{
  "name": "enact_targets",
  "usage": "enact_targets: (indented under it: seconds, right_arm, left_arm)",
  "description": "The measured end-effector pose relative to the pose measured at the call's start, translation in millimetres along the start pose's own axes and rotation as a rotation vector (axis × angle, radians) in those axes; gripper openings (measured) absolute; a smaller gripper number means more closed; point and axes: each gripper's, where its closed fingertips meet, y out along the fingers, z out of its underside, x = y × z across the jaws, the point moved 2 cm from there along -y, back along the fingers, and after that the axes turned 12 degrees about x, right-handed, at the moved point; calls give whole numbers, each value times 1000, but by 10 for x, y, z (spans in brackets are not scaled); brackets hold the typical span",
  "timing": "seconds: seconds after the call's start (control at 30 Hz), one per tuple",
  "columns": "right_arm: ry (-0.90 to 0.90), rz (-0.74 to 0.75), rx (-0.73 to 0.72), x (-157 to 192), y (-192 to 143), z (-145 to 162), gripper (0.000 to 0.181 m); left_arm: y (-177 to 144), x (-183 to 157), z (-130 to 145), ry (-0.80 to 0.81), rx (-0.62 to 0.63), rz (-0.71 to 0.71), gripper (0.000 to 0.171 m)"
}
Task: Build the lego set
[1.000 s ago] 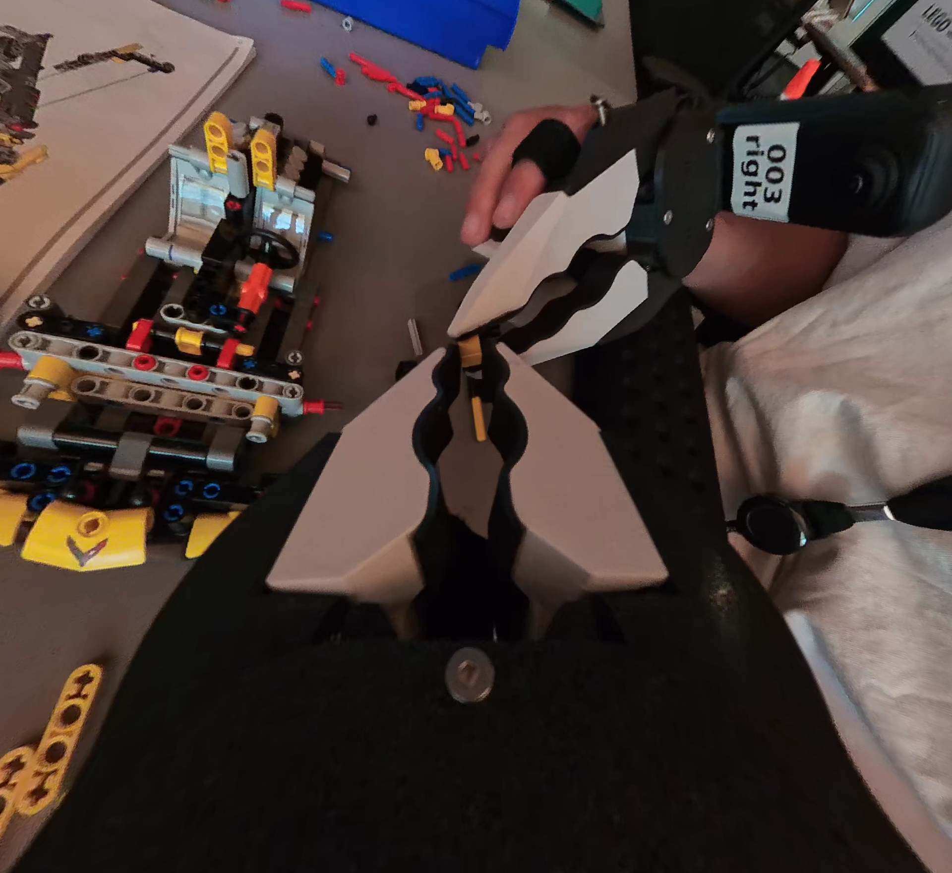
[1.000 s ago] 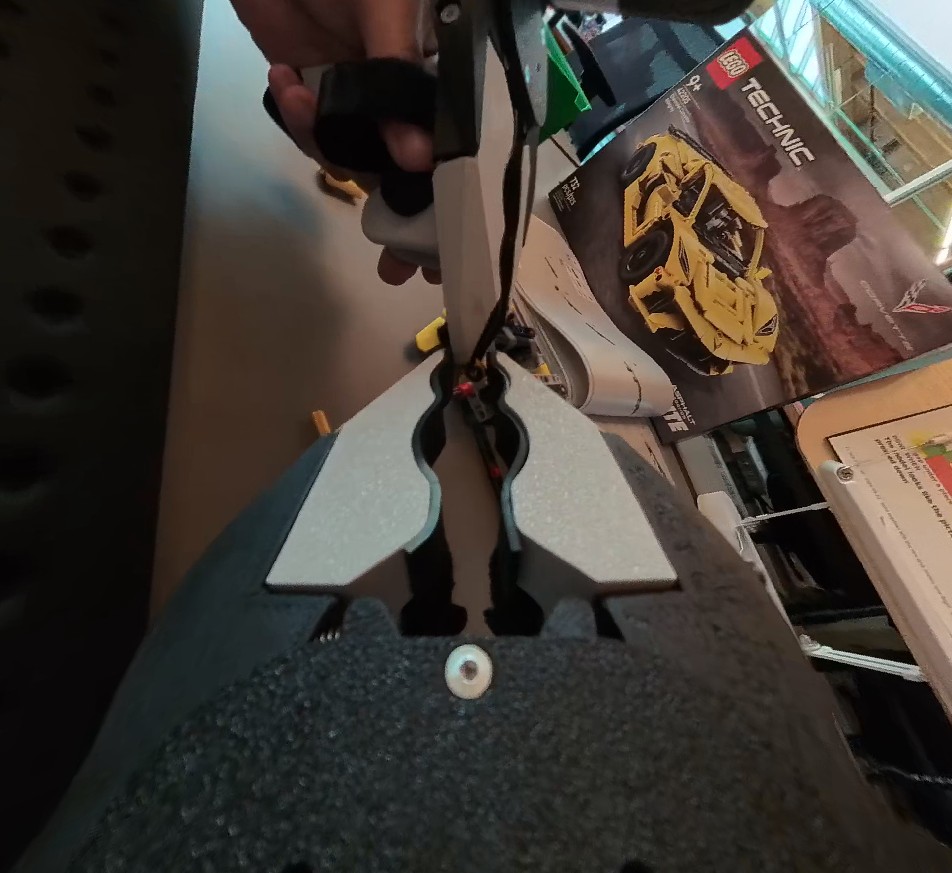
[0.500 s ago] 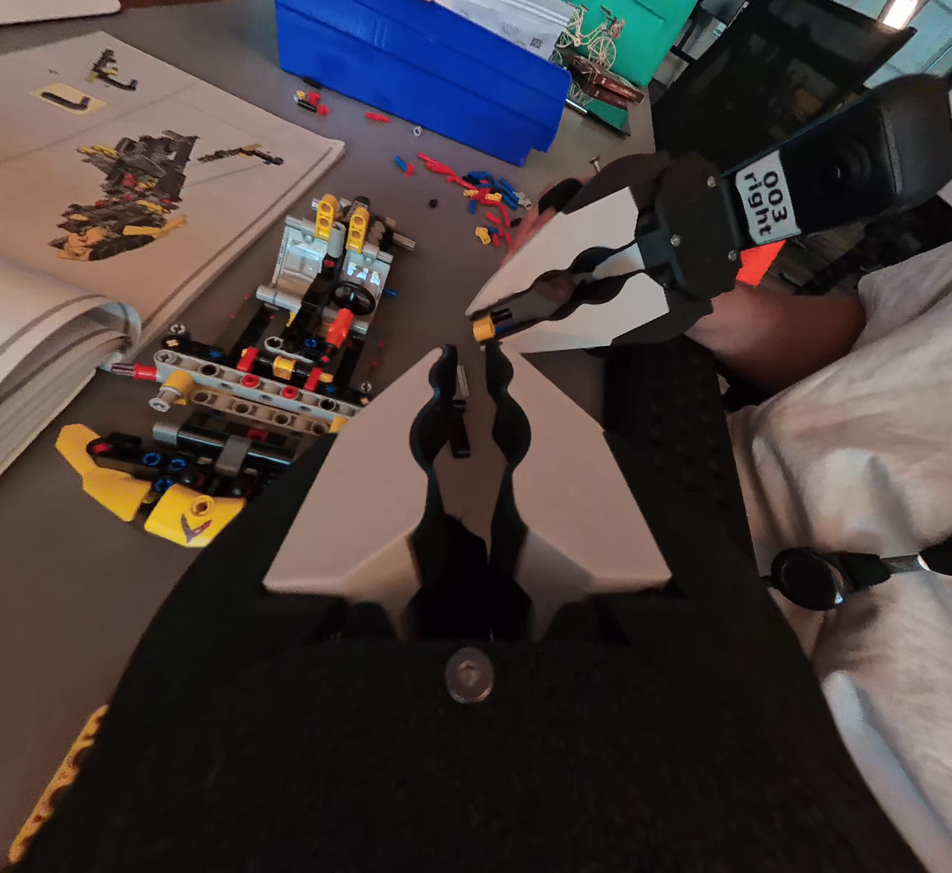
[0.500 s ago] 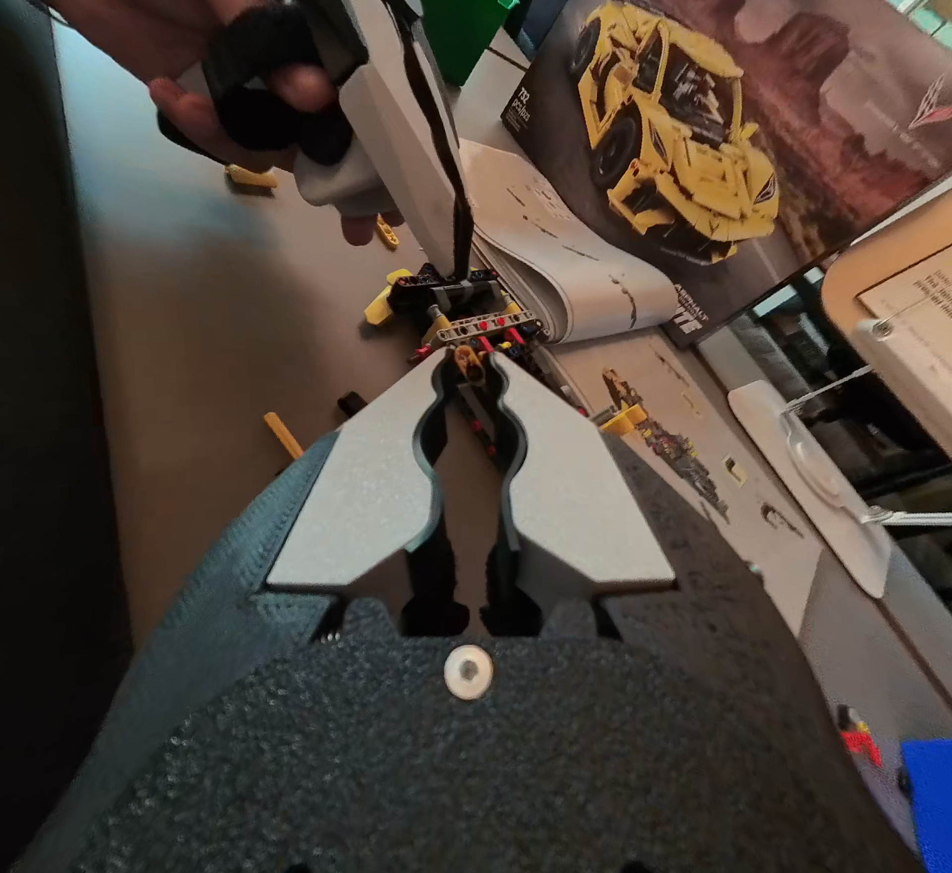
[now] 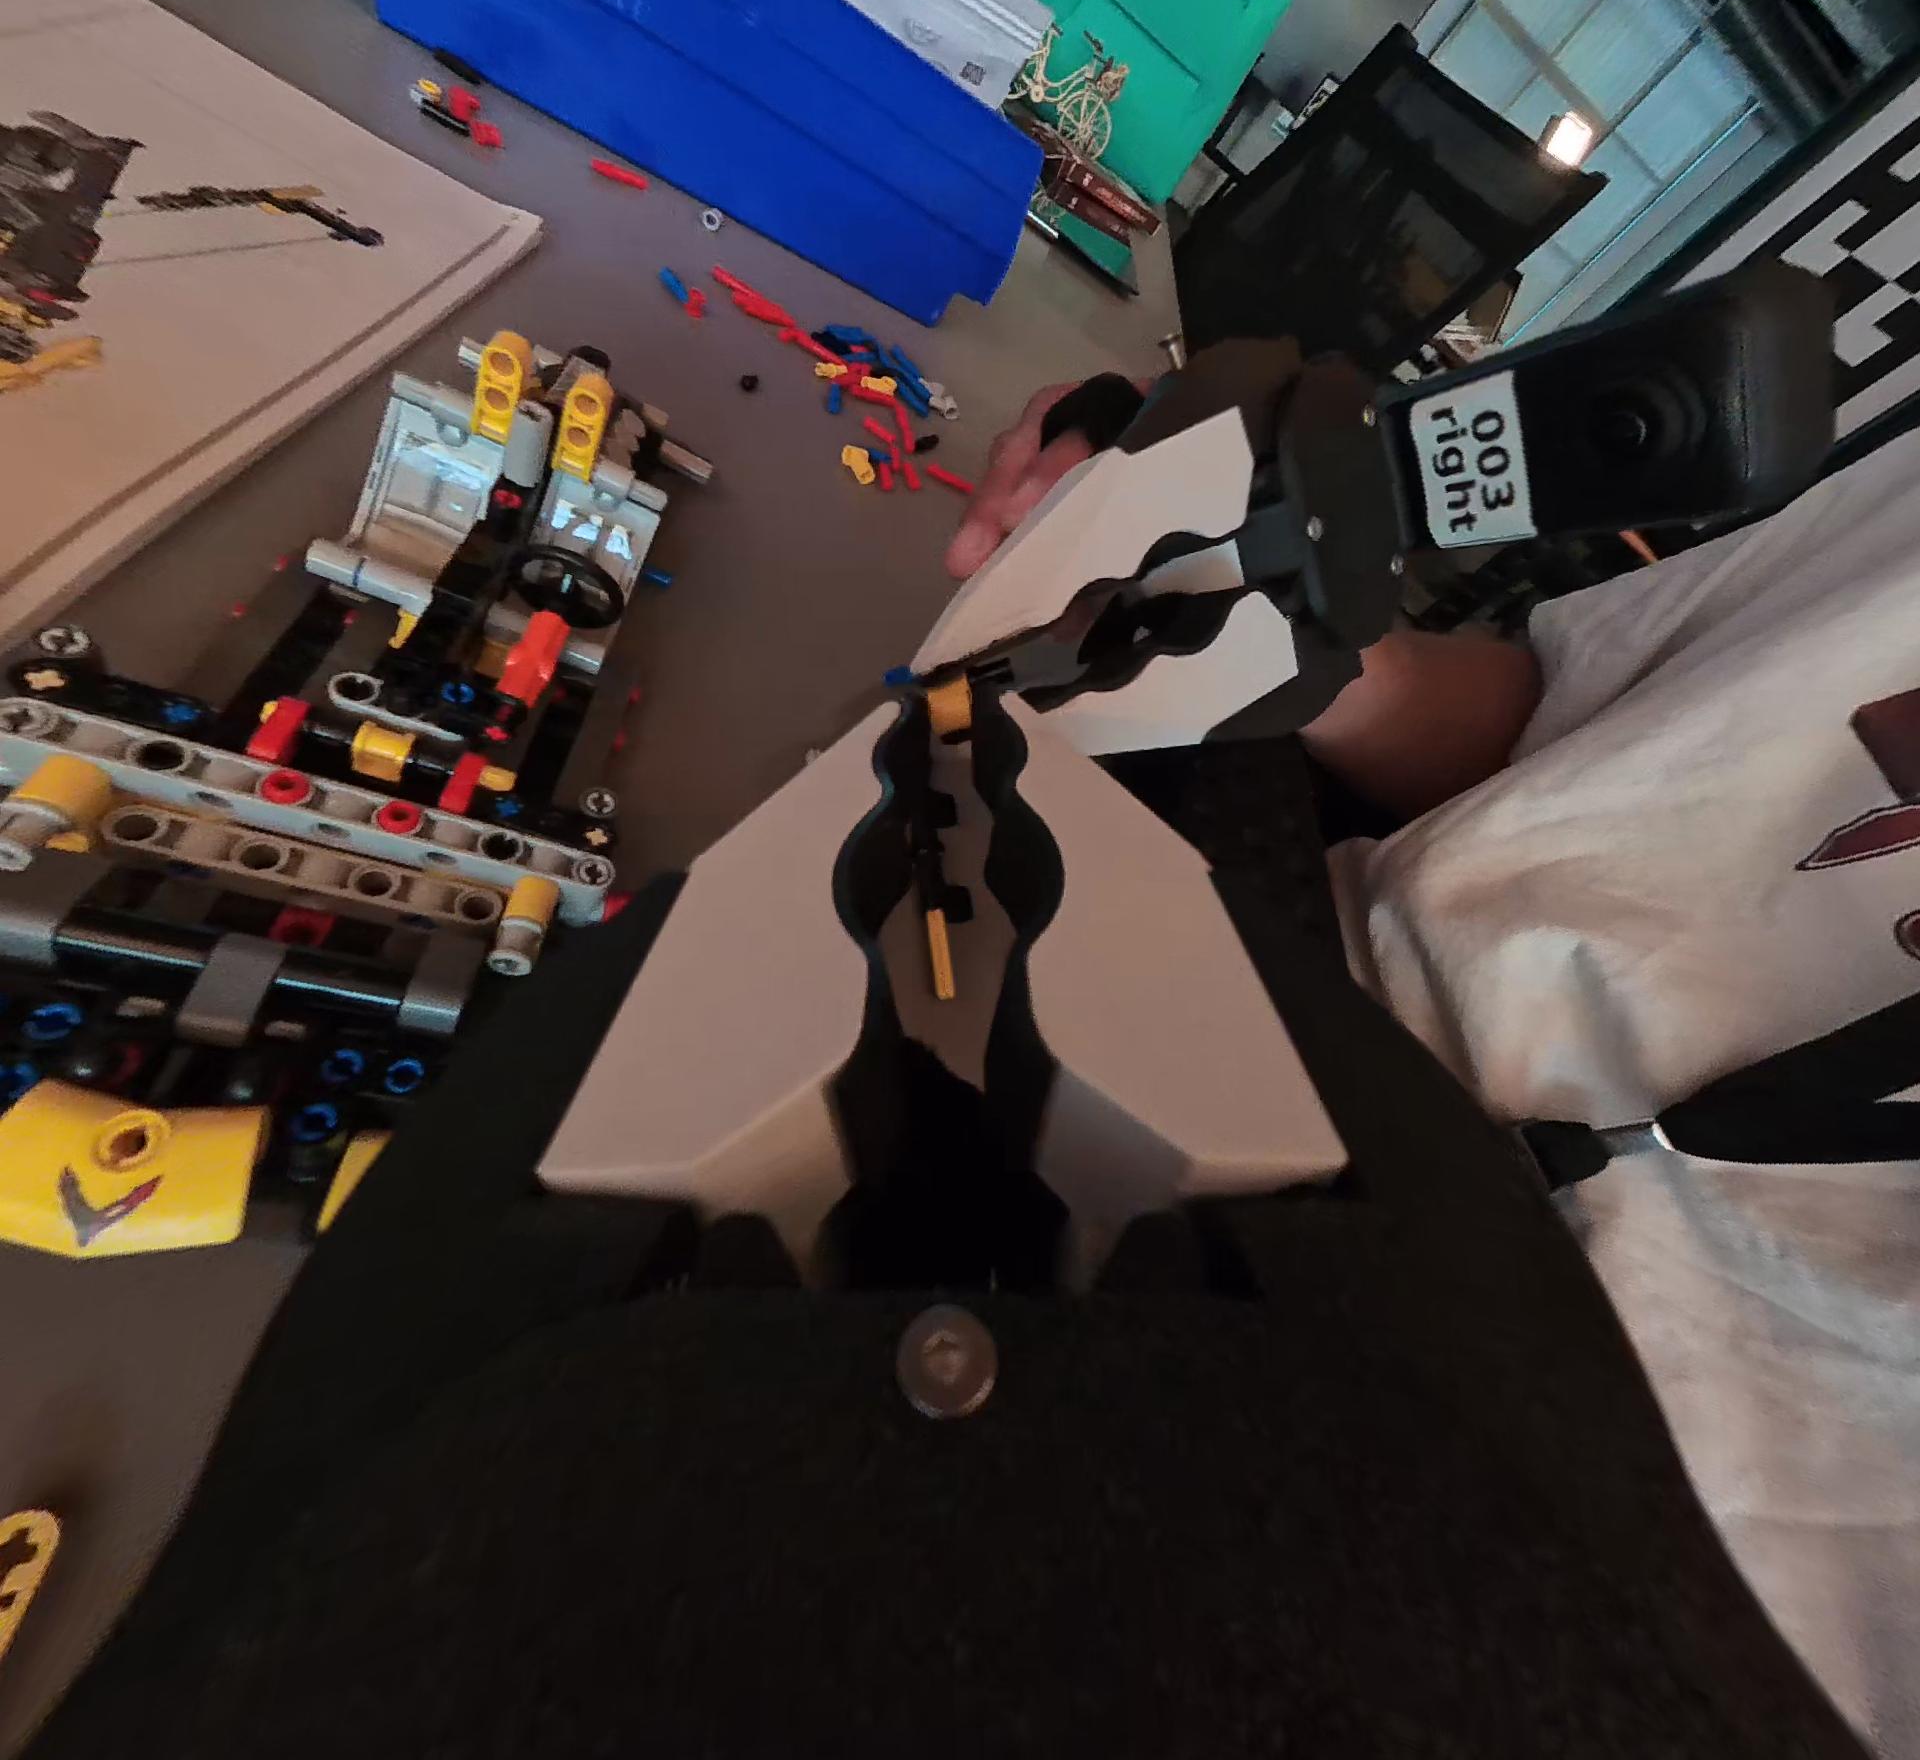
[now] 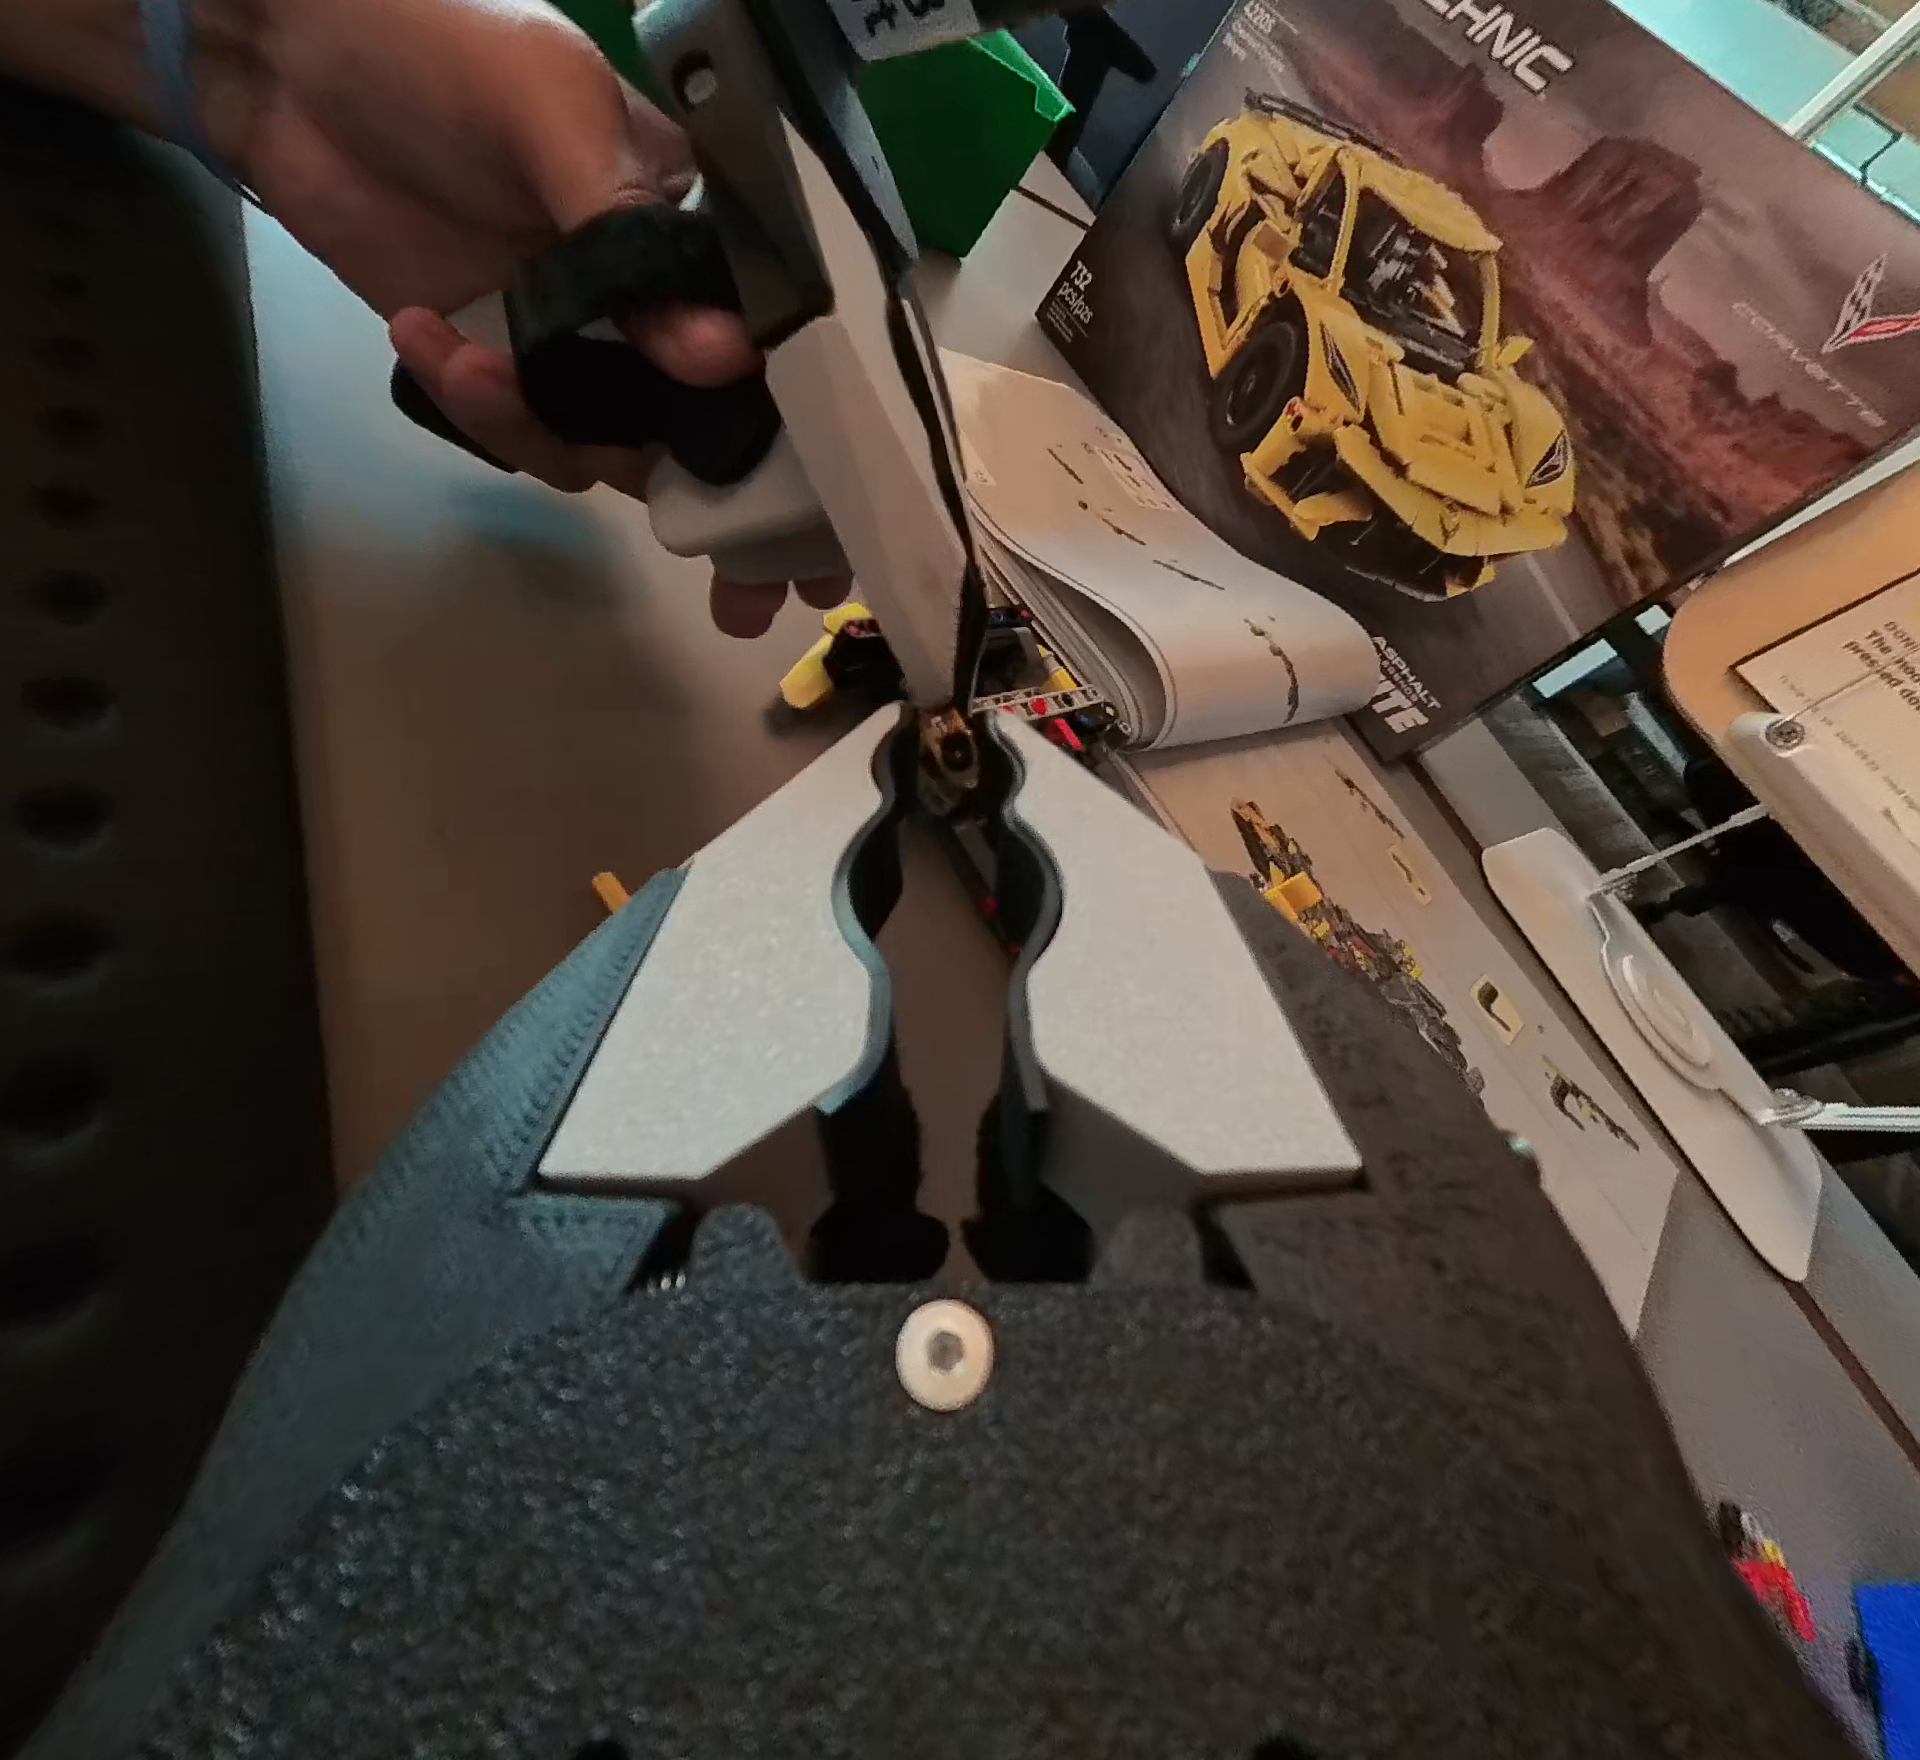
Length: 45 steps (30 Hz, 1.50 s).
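- Lego car frame (image 5: 343, 775) waits on the table, left of my grippers.
- My left gripper (image 5: 951, 723) pinches a black-and-yellow rod (image 5: 935, 889); my right gripper (image 6: 951, 744), nearly closed, grips a yellow bush (image 6: 951, 754).
- Misaligned tips could pop either piece free.

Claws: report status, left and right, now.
Left claw shut on black rod with yellow tip. Right claw shut on yellow bush, tips meeting above table. Half-built car sits left, nothing between.

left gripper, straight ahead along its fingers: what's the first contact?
Most likely the right gripper: its tips cross directly in front of the left gripper, with a small yellow piece between them. Whether they already touch is unclear.
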Motion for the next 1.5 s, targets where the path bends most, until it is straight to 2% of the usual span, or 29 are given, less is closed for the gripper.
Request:
enact_targets:
  seconds: [0.3, 0.57, 0.67, 0.73, 0.9, 0.97, 1.03, 1.1, 1.23, 1.4, 1.5]
  right_arm:
    - [-43, 15, -5, 29, 2, -14, 10]
    - [-29, 68, -41, -34, -10, -38, 10]
    - [124, 2, -78, -109, -50, -52, 11]
    - [270, -71, -101, -171, -64, -54, 21]
    - [628, -332, -271, -301, -196, -168, 31]
    - [716, -429, -343, -339, -273, -204, 32]
    - [751, -546, -400, -306, -354, -256, 28]
    - [739, -598, -402, -260, -377, -269, 29]
    - [648, -574, -419, -207, -394, -291, 26]
    - [705, -790, -409, -71, -470, -346, 16]
    - [712, -803, -389, -73, -474, -331, 10]
  left_arm:
    - [9, -17, 31, -15, 23, 22, 5]
    - [-36, 12, -53, 123, -6, -148, 5]
    - [-117, 99, -119, 318, -20, -408, 5]
    - [-165, 96, -174, 461, -33, -566, 5]
    - [-221, -16, -262, 873, -64, -924, 5]
    - [-189, -176, -272, 1054, -110, -965, 5]
    - [-187, -310, -285, 1168, -169, -984, 5]
    - [-203, -370, -290, 1217, -195, -989, 5]
    - [-172, -468, -241, 1323, -207, -964, 5]
    - [-86, -560, -162, 1481, -206, -971, 5]
    - [-67, -575, -144, 1505, -200, -969, 5]
